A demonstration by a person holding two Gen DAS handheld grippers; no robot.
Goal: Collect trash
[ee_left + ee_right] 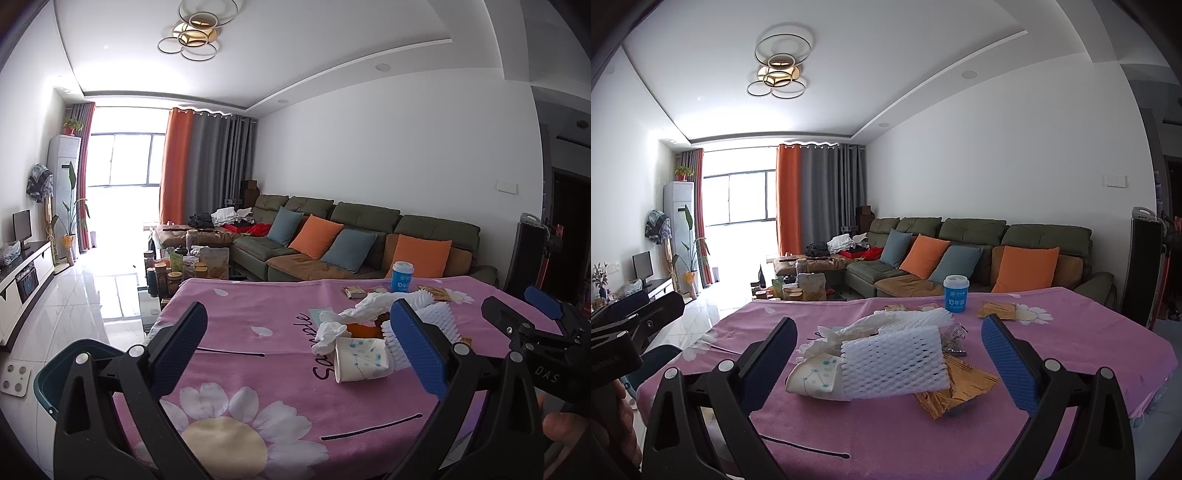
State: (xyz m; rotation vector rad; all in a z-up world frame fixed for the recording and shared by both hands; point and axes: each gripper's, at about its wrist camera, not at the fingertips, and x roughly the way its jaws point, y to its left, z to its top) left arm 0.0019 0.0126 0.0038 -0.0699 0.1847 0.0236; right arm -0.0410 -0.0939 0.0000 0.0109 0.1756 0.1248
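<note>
both tools (301,345) (892,360) wide open, empty

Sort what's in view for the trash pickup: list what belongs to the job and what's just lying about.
For the job:
- paper cup on its side
- crumpled tissues
- white foam net
- gold wrapper
- bin beside the table
- left claw and right claw, both open

Just lying about:
- upright blue cup
- sofa and cushions
- pink tablecloth
</note>
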